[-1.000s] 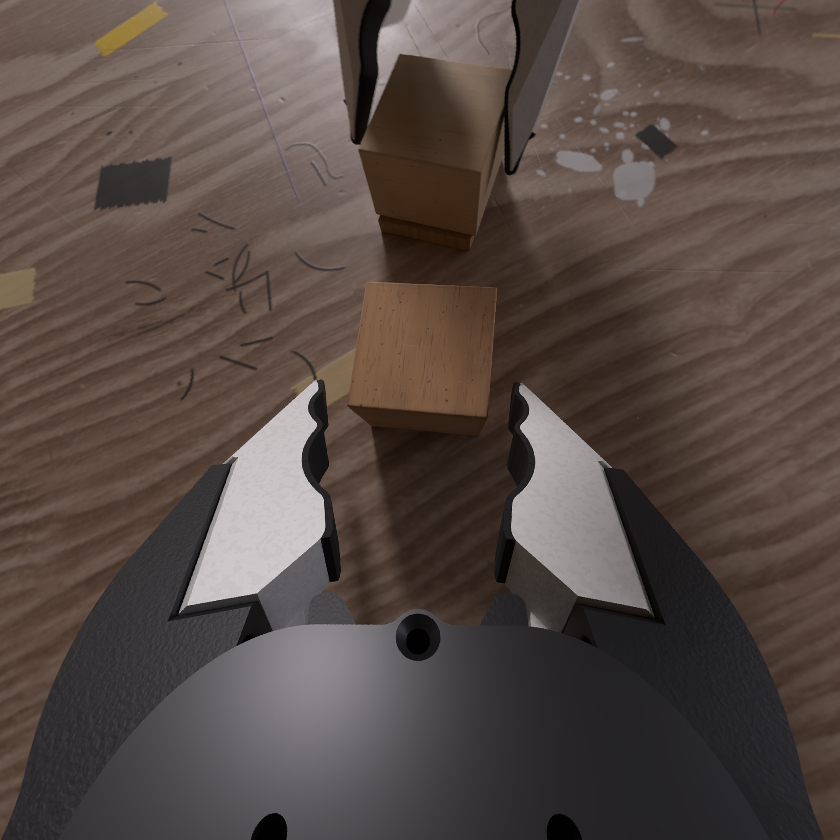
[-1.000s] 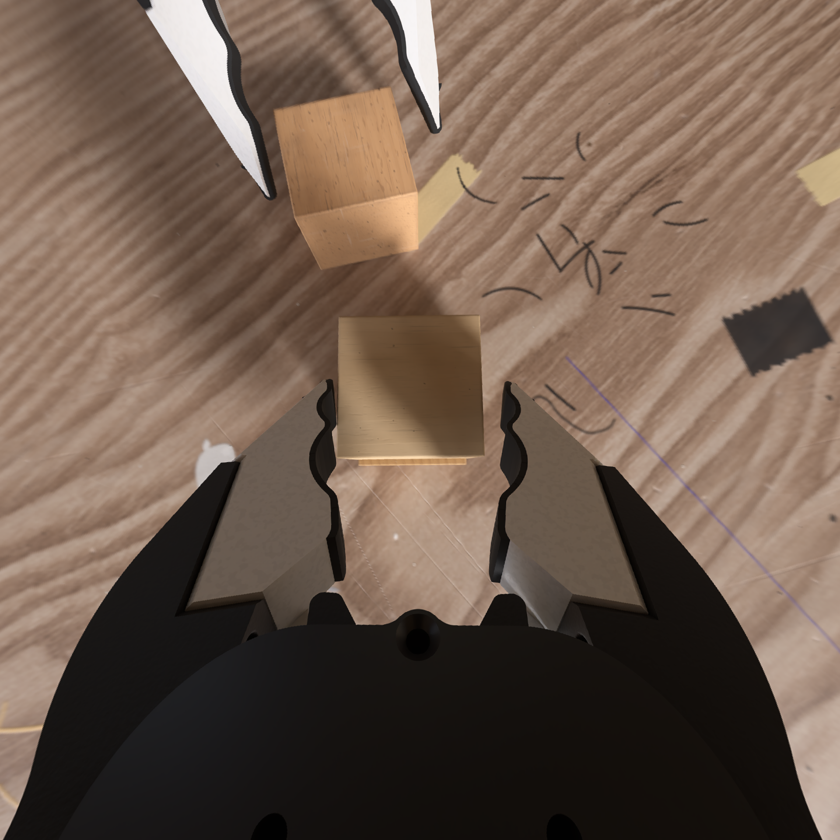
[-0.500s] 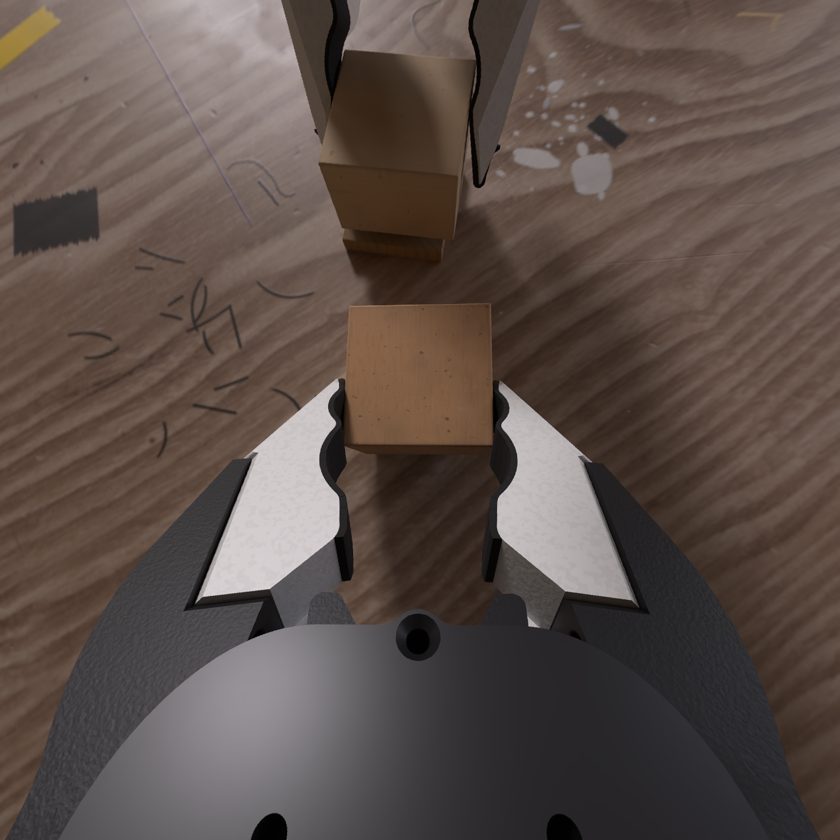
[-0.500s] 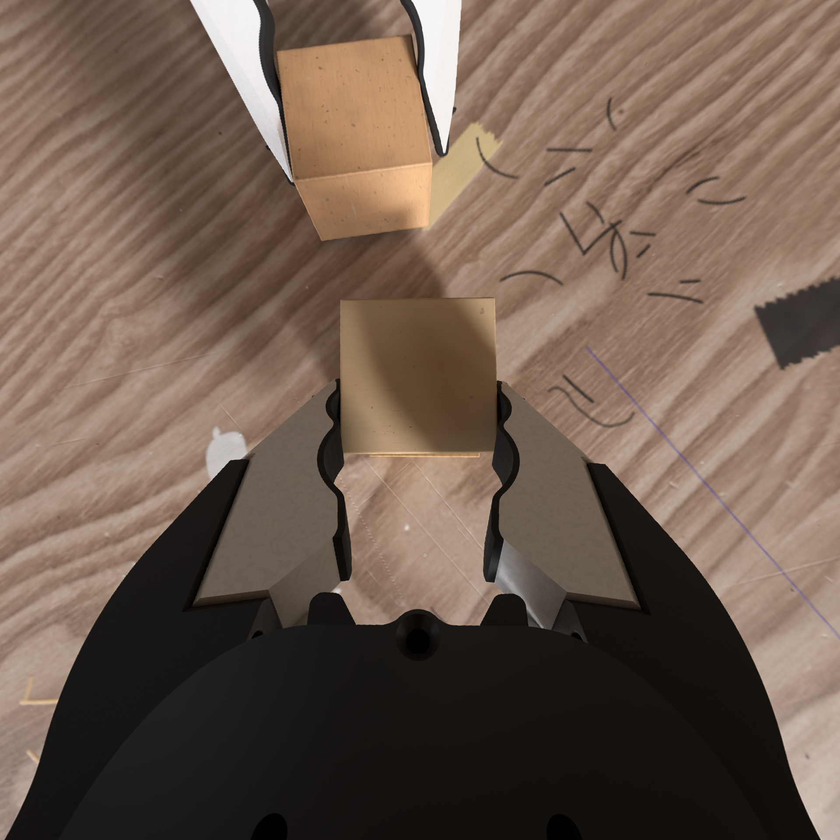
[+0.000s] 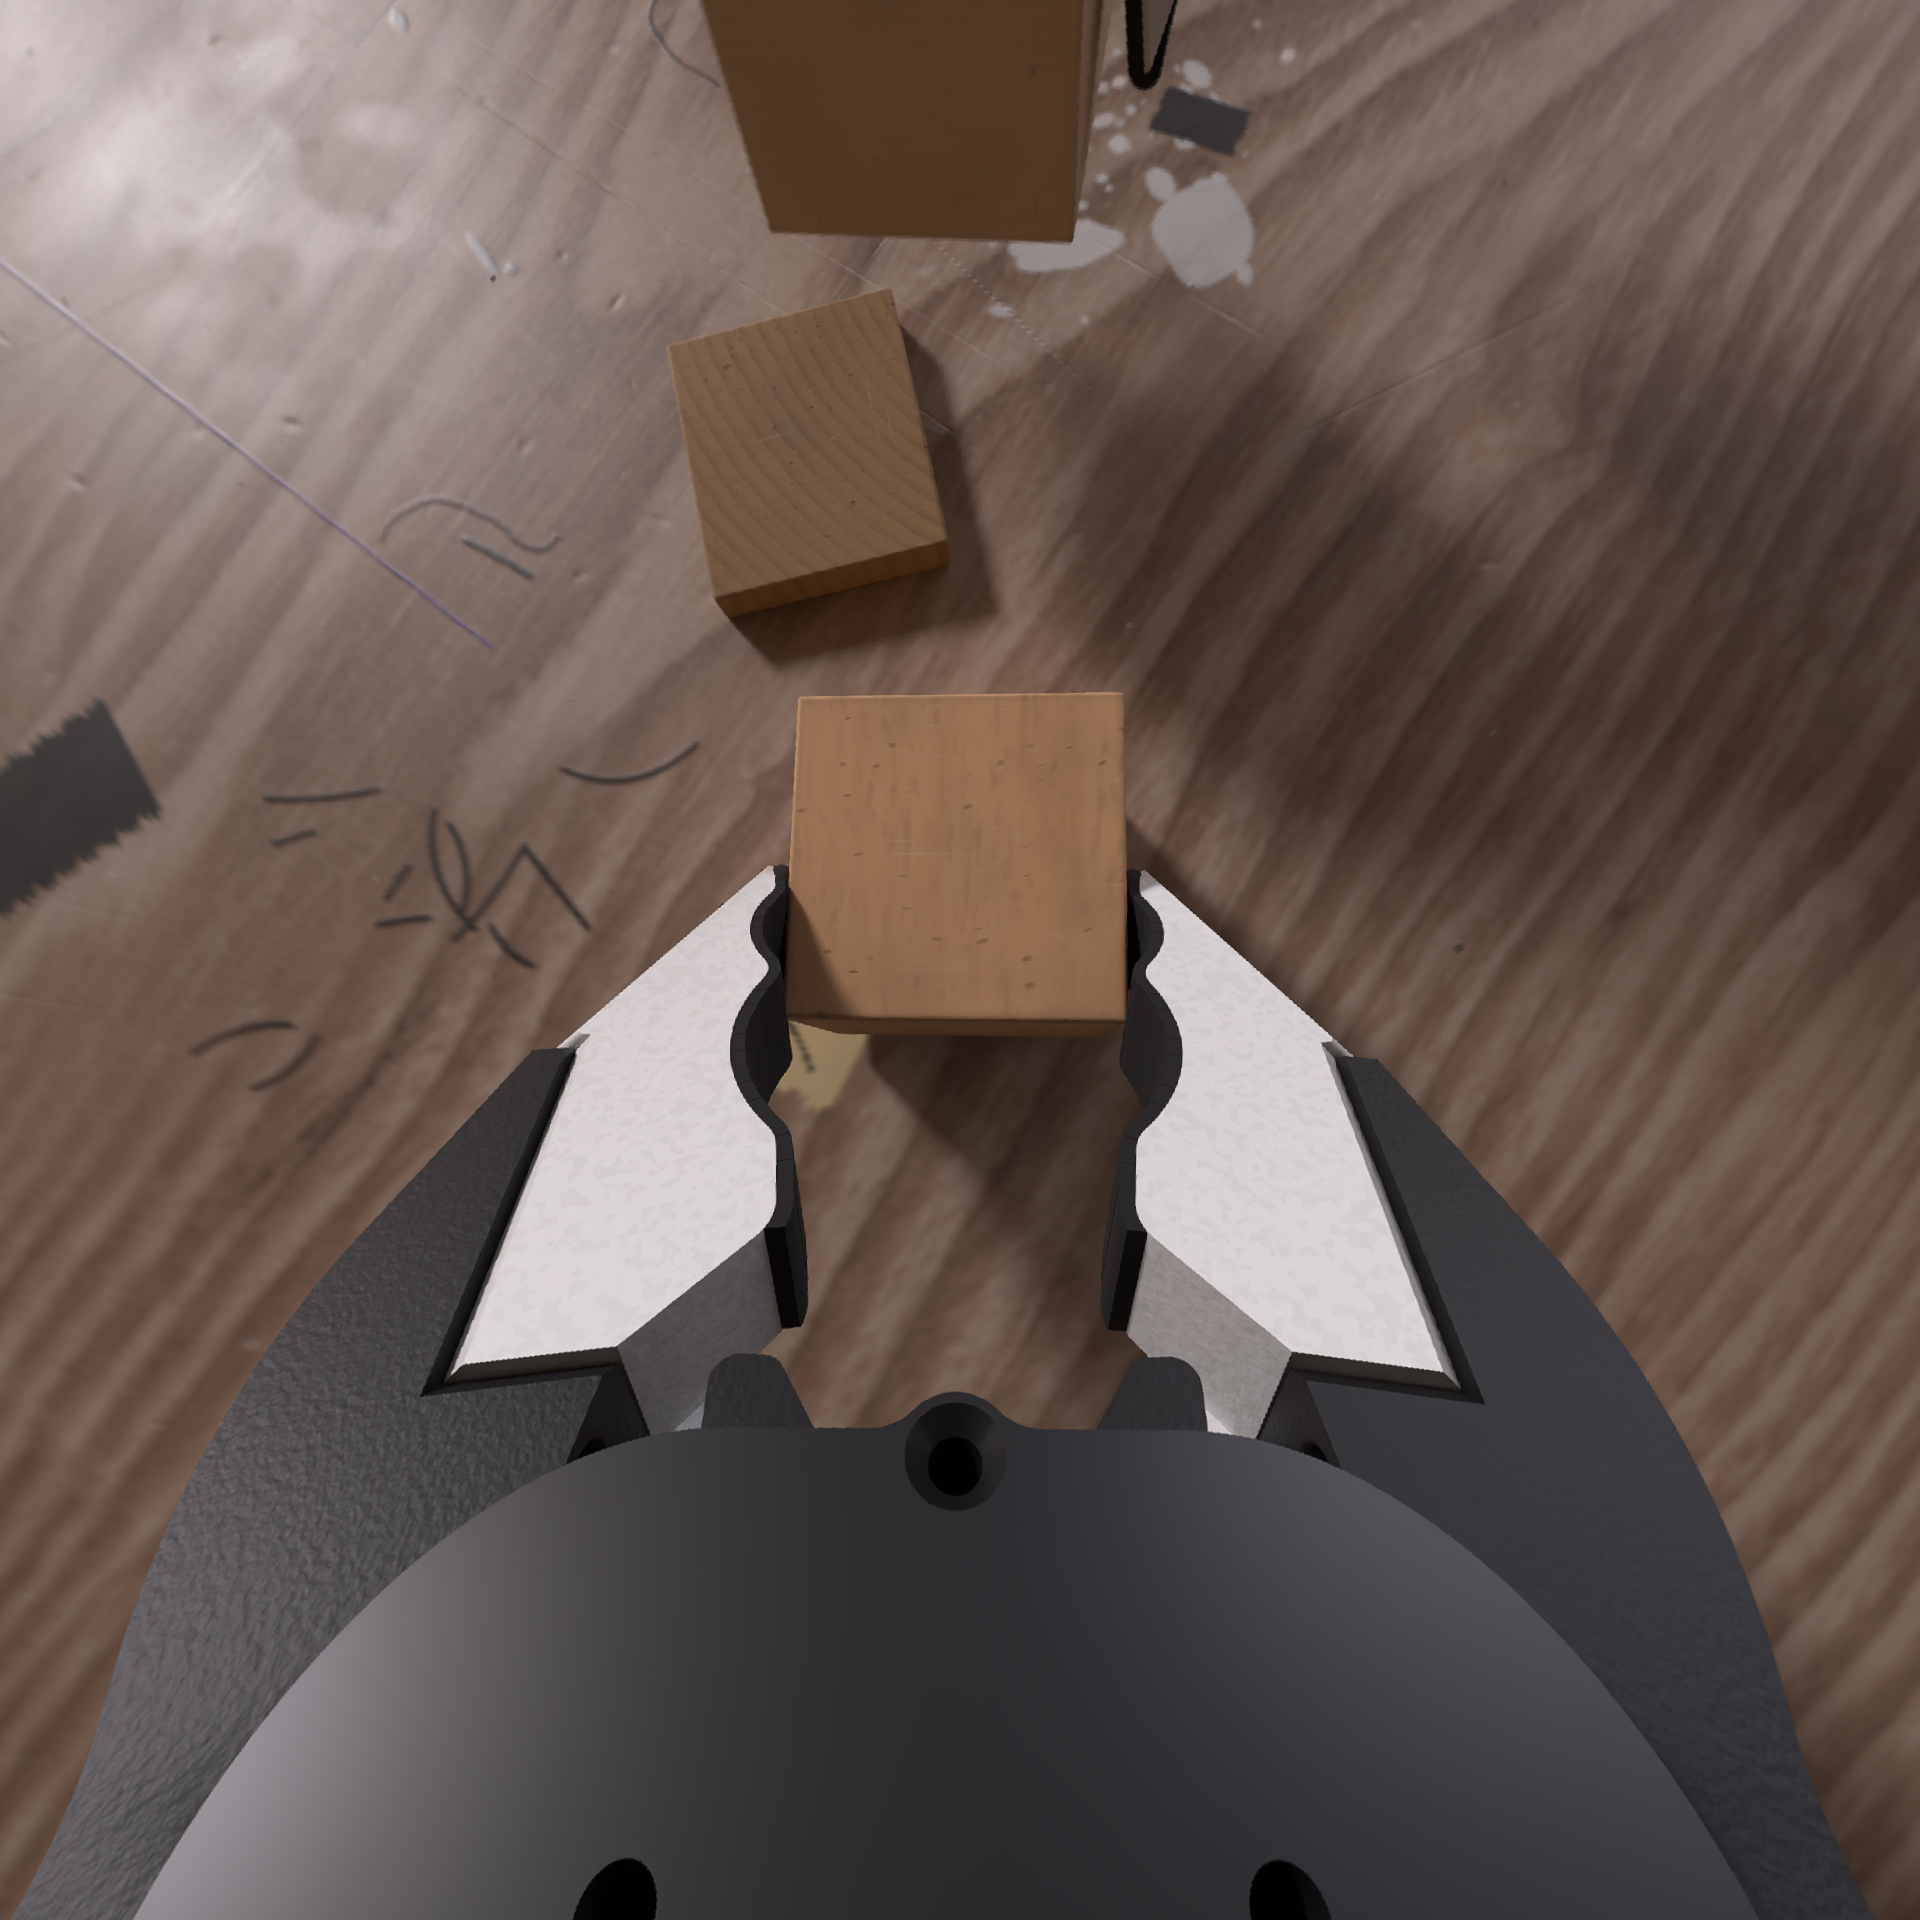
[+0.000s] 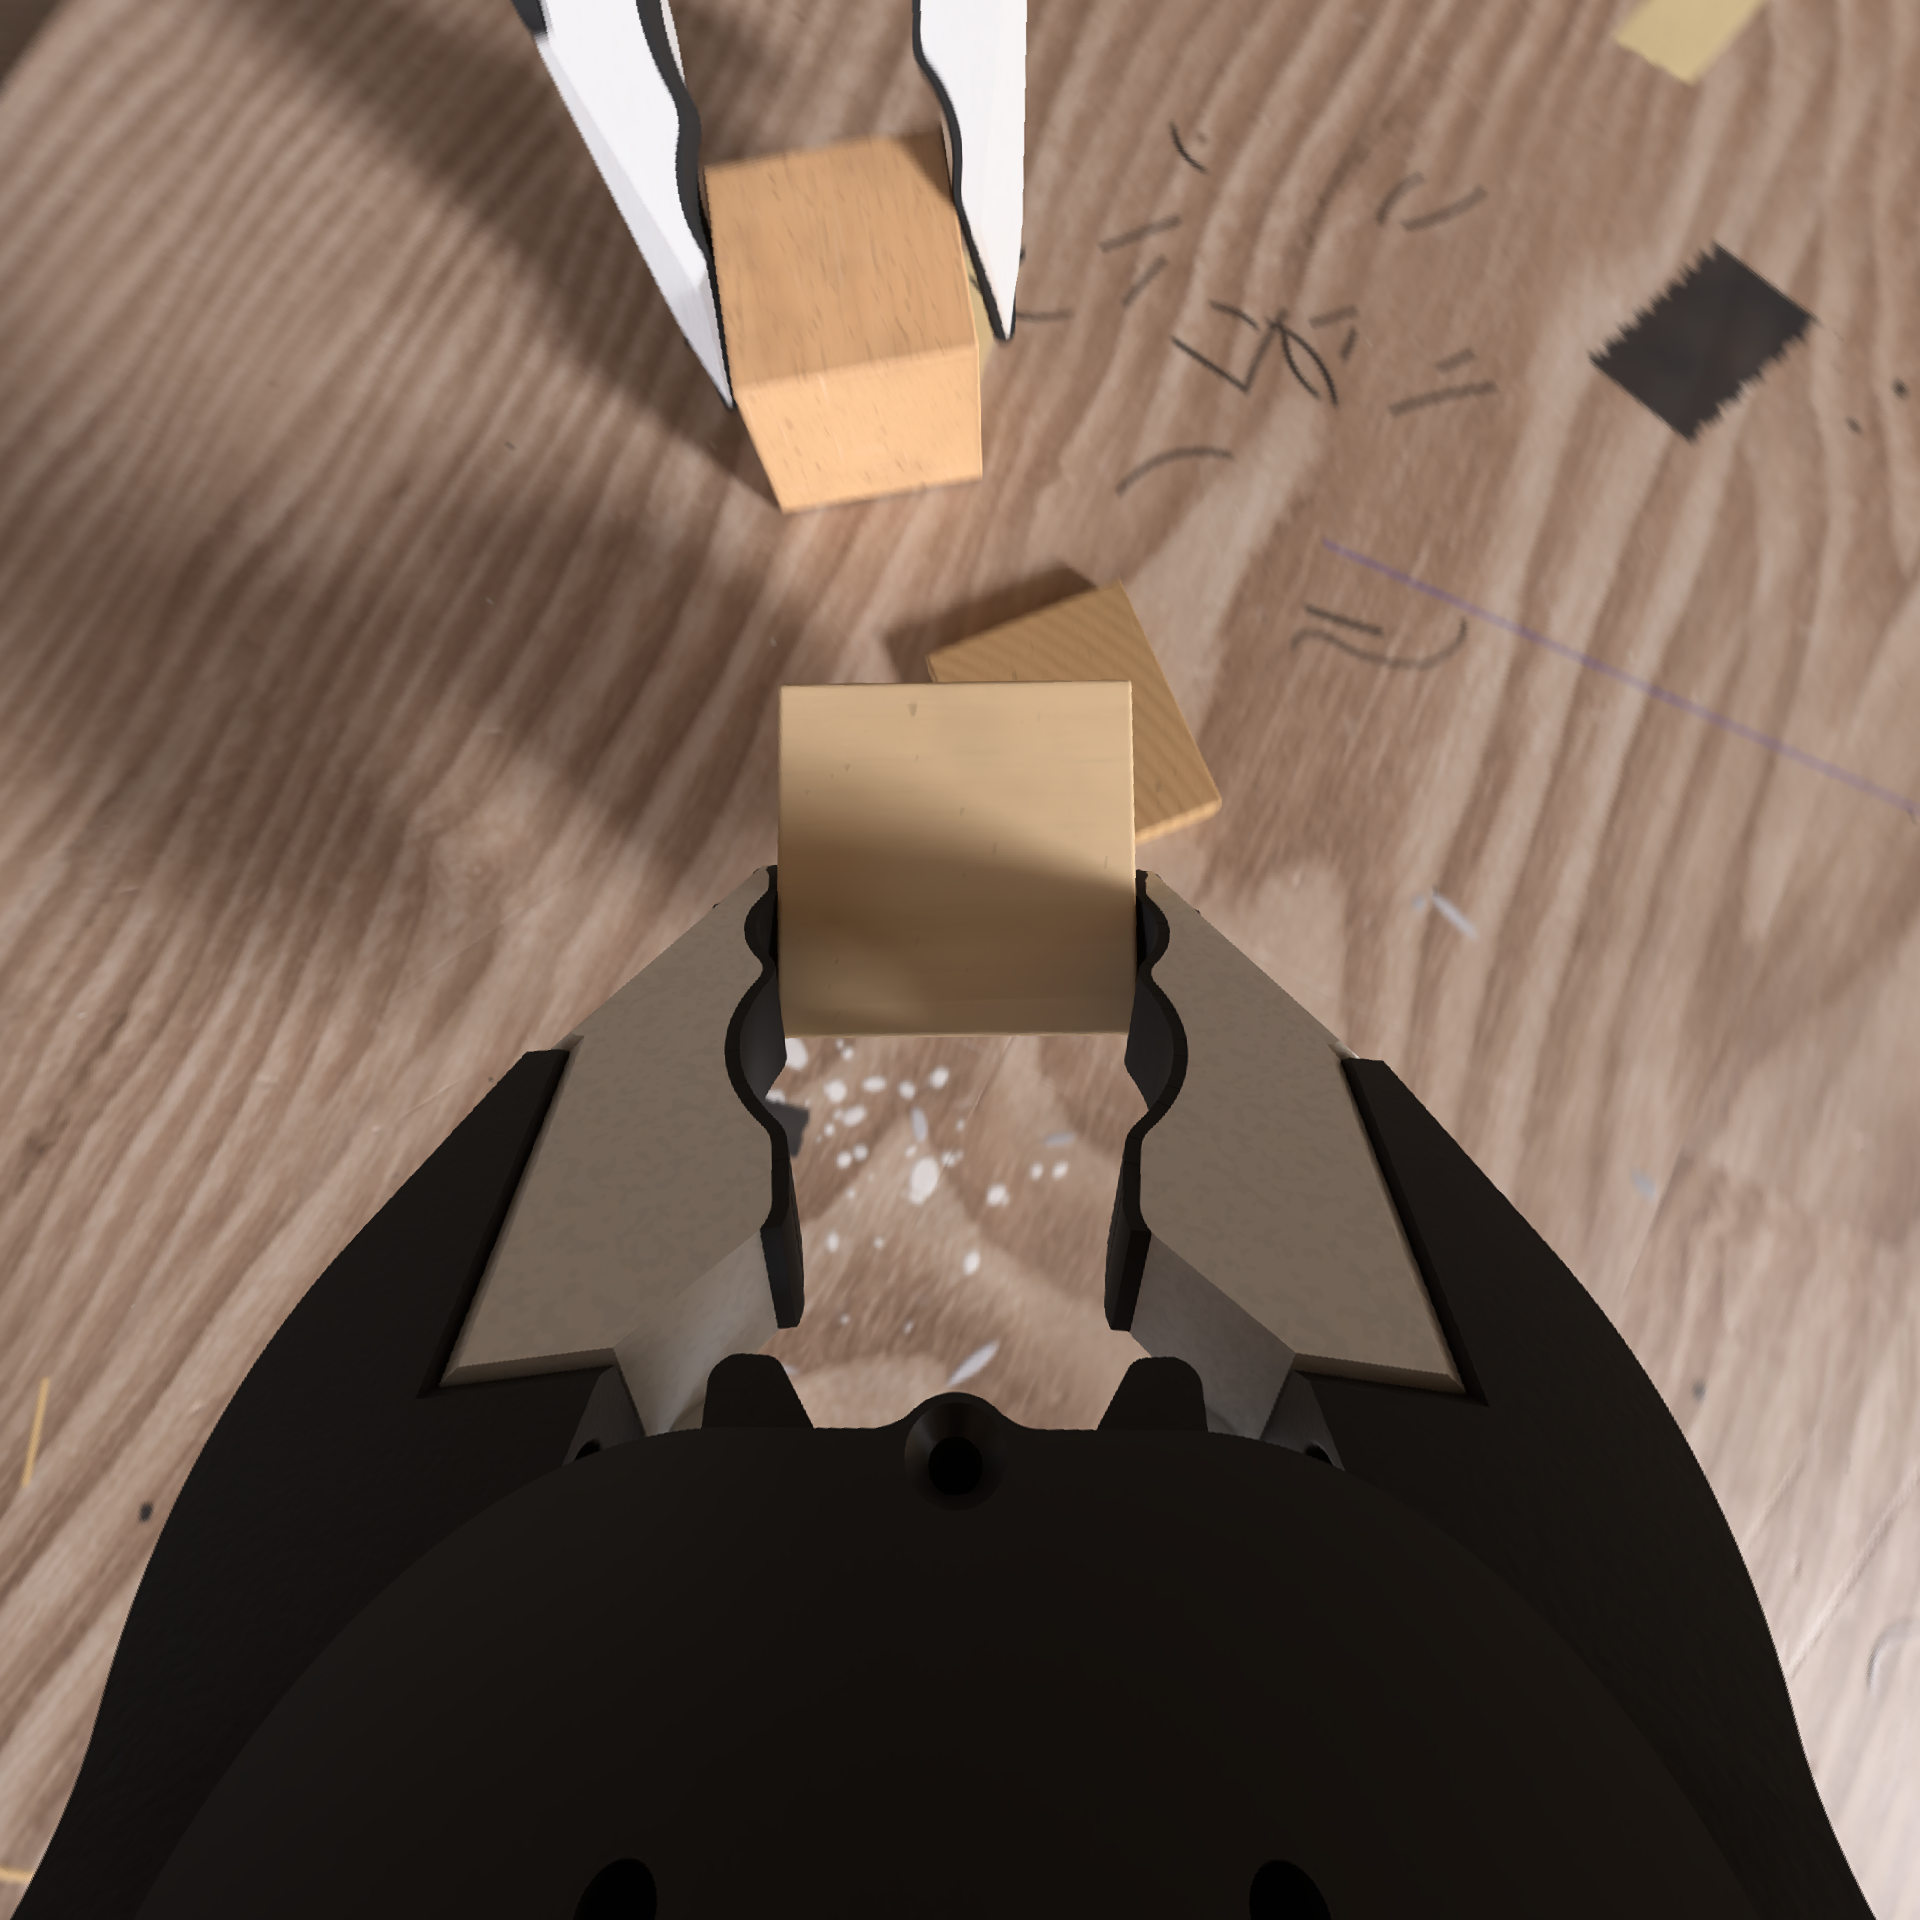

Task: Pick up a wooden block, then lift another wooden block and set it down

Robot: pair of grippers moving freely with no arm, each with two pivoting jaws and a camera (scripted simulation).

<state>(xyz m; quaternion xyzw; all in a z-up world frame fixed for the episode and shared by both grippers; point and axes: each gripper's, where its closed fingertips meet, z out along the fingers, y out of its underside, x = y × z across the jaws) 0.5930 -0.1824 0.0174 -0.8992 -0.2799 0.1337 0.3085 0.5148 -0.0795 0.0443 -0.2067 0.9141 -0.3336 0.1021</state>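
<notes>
both hand-held grippers (image 5: 956,914) (image 6: 956,914) clamp plain, unmarked wooden blocks (image 5: 956,862) (image 6: 954,852).

Left gripper (image 5: 956,914) clamped on a reddish-brown wooden cube (image 5: 958,868), held above the table.

Both white fingers with black wavy pads (image 5: 767,977) press the cube's side faces. Ahead, a flat light-tan wooden slab (image 5: 808,452) lies on the brown wood-grain tabletop (image 5: 1455,727). Beyond it, a darker brown wooden block (image 5: 914,104) is raised clear of the surface, cut off by the top edge. White paint splatter (image 5: 1200,223) sits just beside it; a black tape patch (image 5: 62,800) lies at far left.
</notes>
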